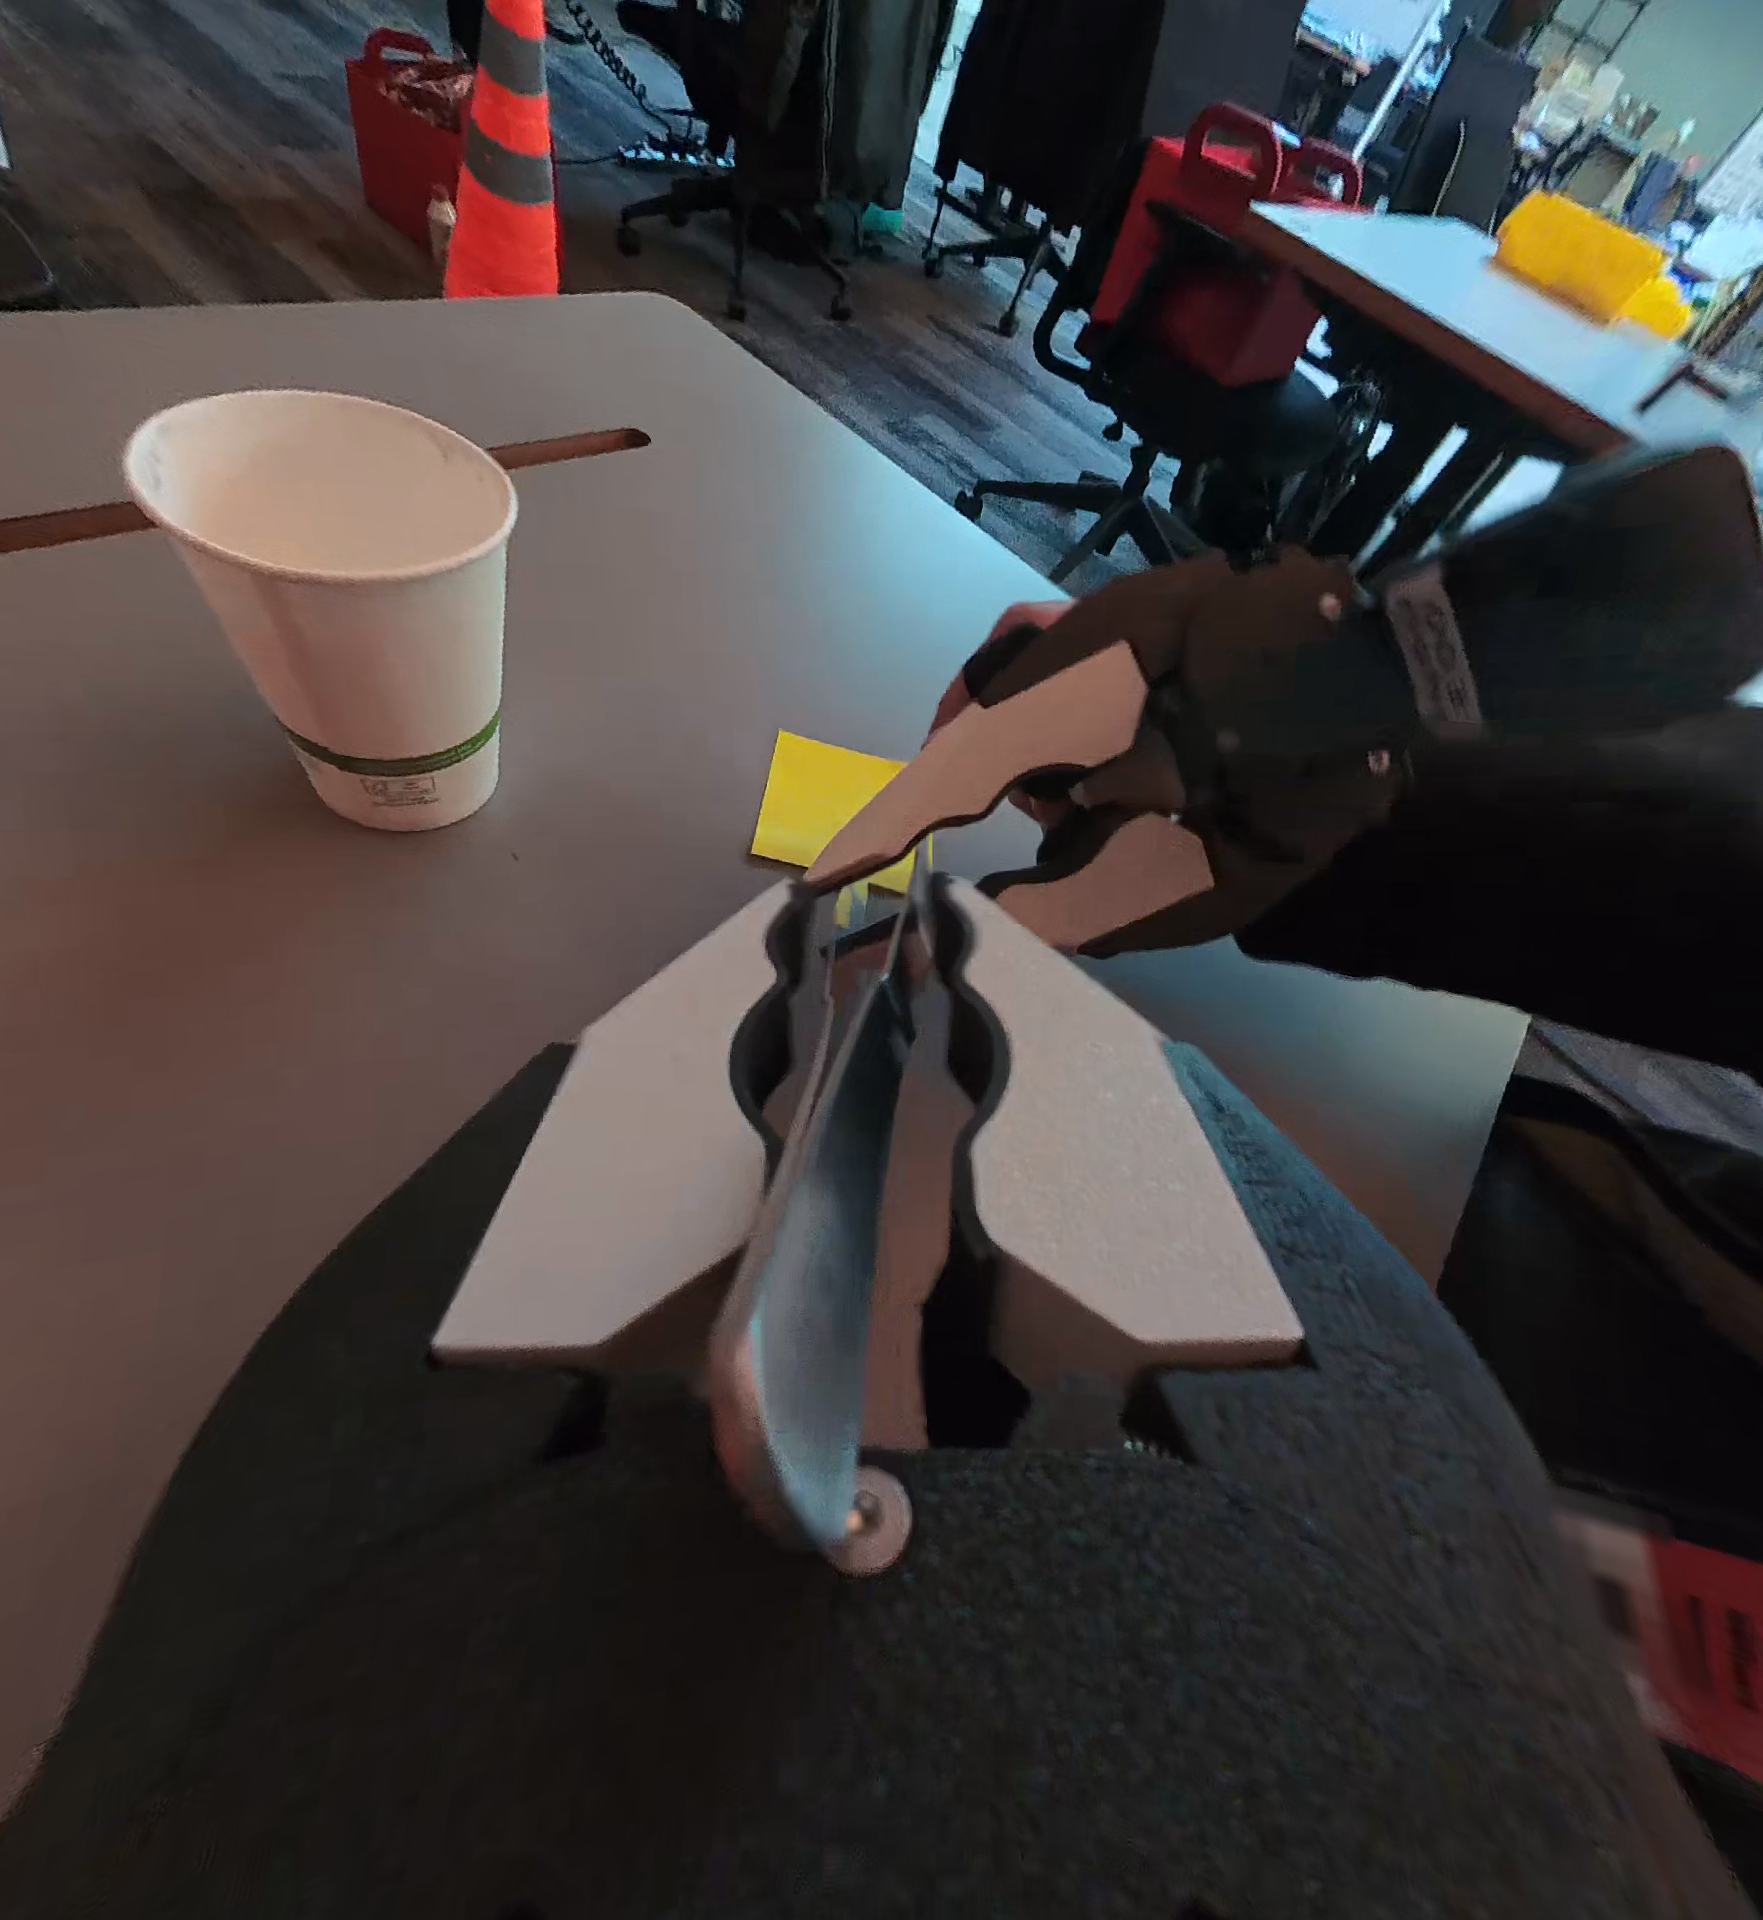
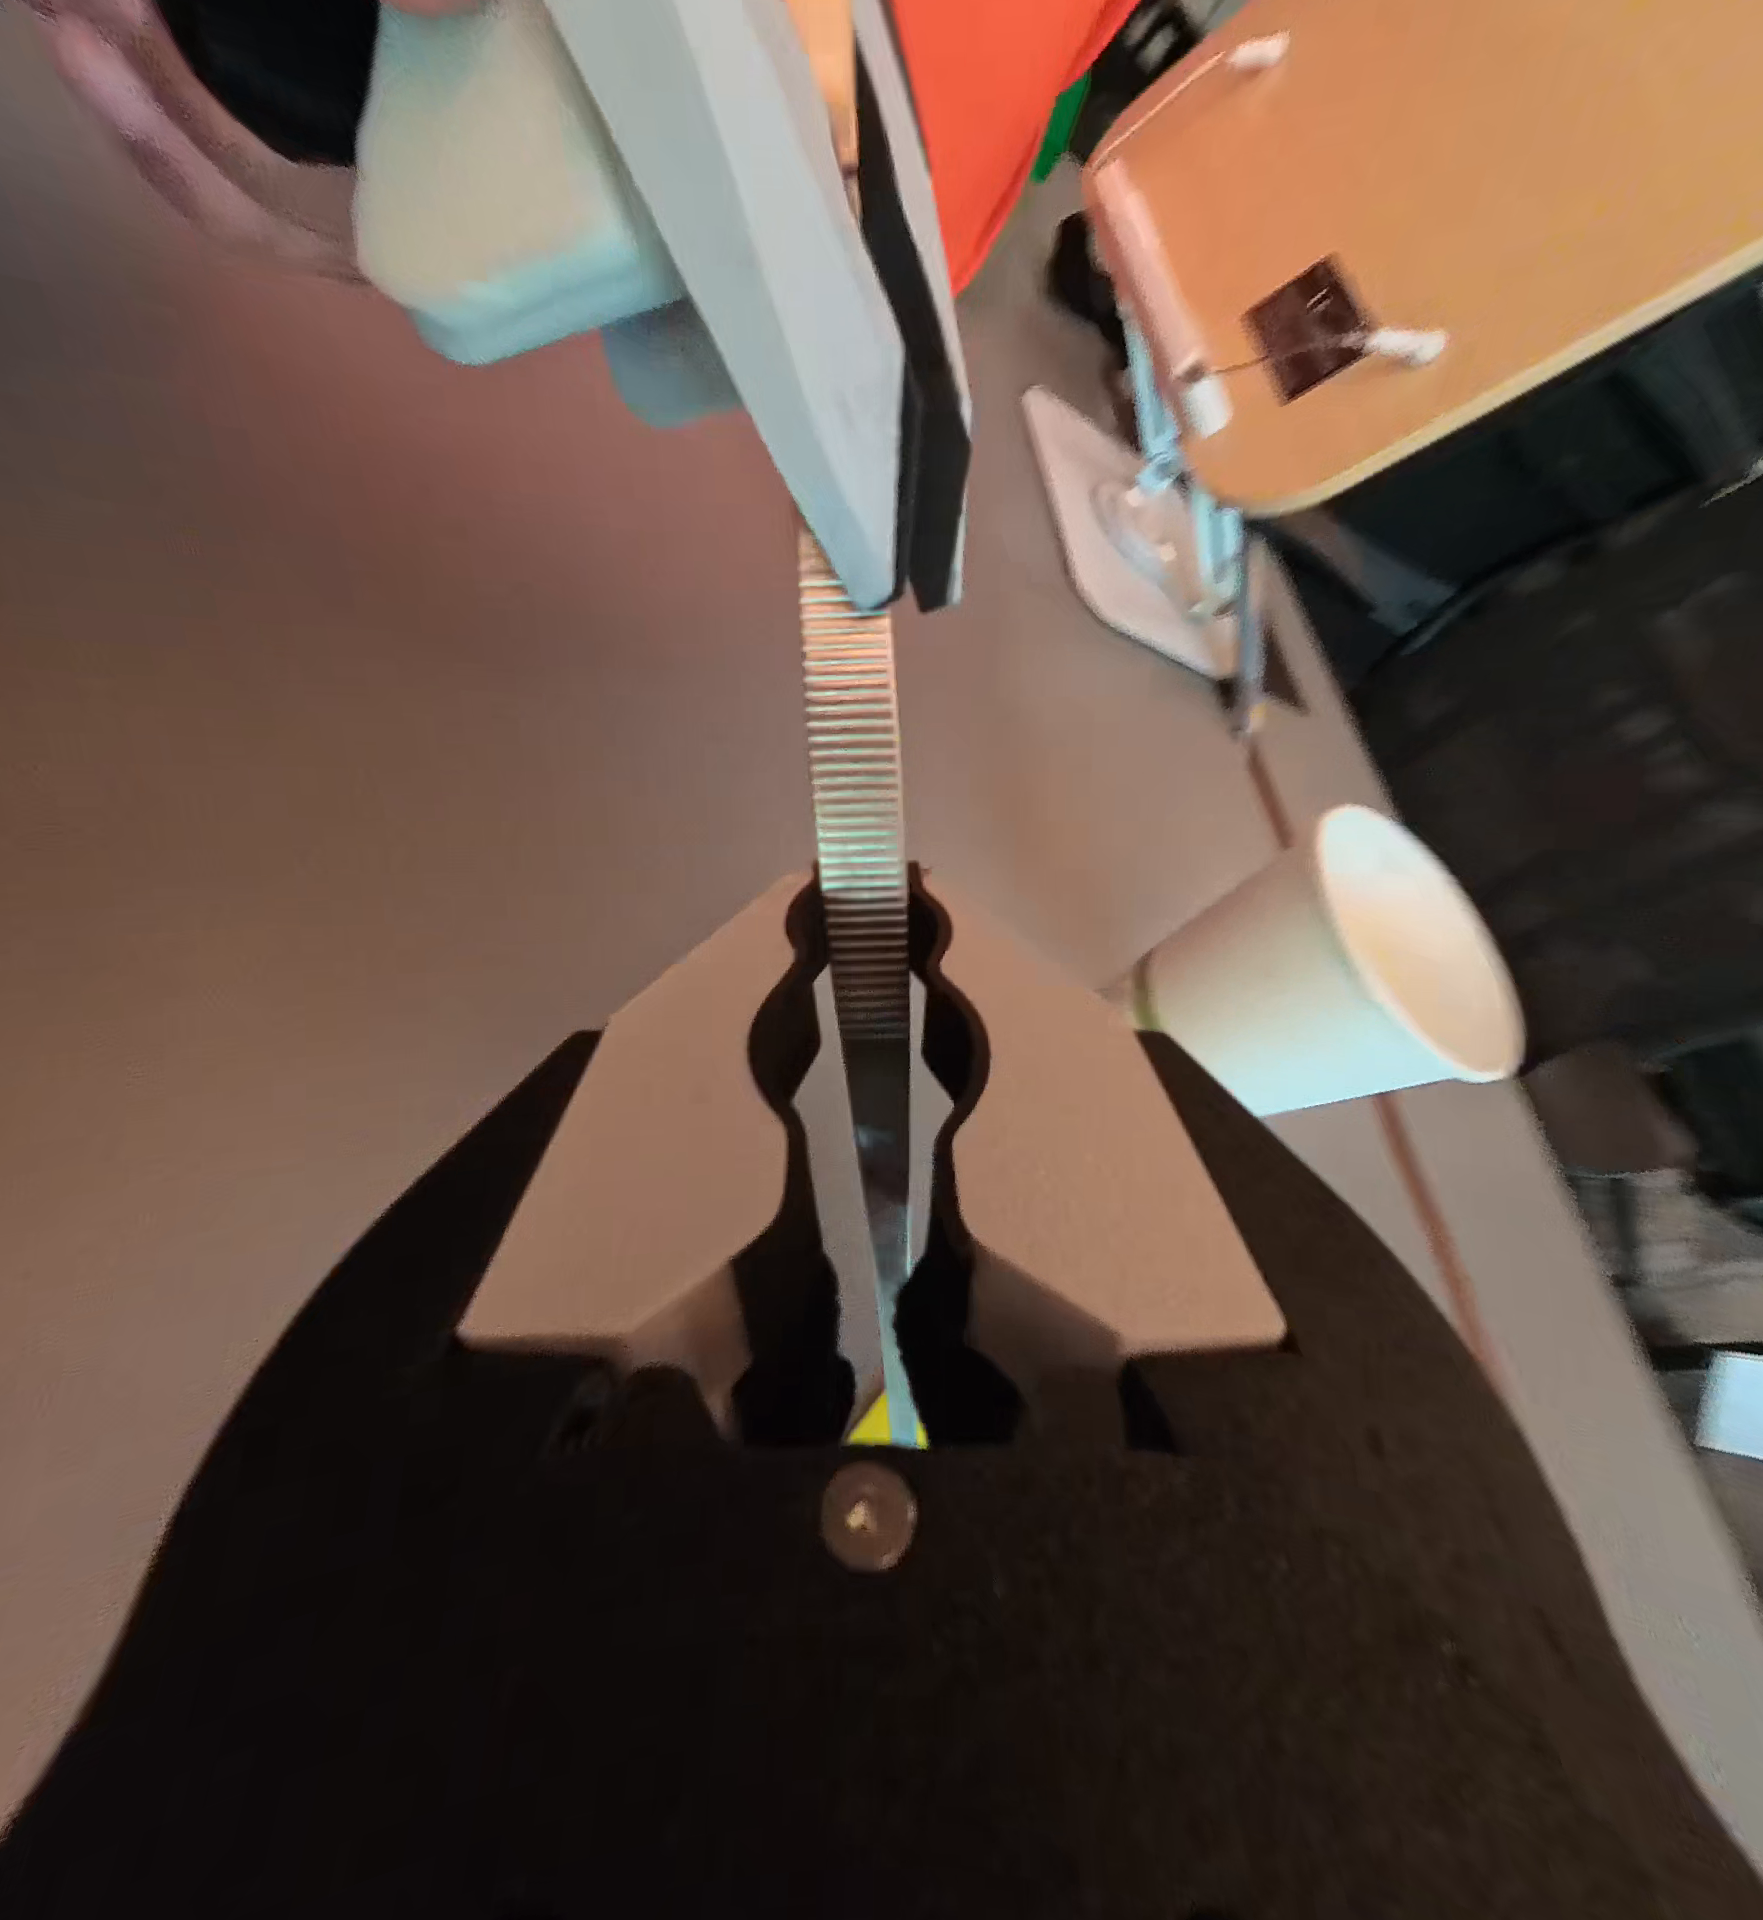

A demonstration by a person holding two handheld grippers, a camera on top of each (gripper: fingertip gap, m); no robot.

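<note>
1. The left gripper [image 1: 872, 894] is clenched on metal tweezers [image 1: 820, 1195] at frame centre.
2. The right gripper [image 2: 866, 883] is clamped on the tweezers' ribbed part [image 2: 851, 748].
3. A yellow sticky note [image 1: 815, 795] lies on the grey table [image 1: 181, 987], partly hidden behind the grippers.
4. A white paper cup [image 1: 357, 613] with a green band and small, unreadable print stands upper left.
5. An orange traffic cone [image 1: 505, 156] stands beyond the table.
</note>
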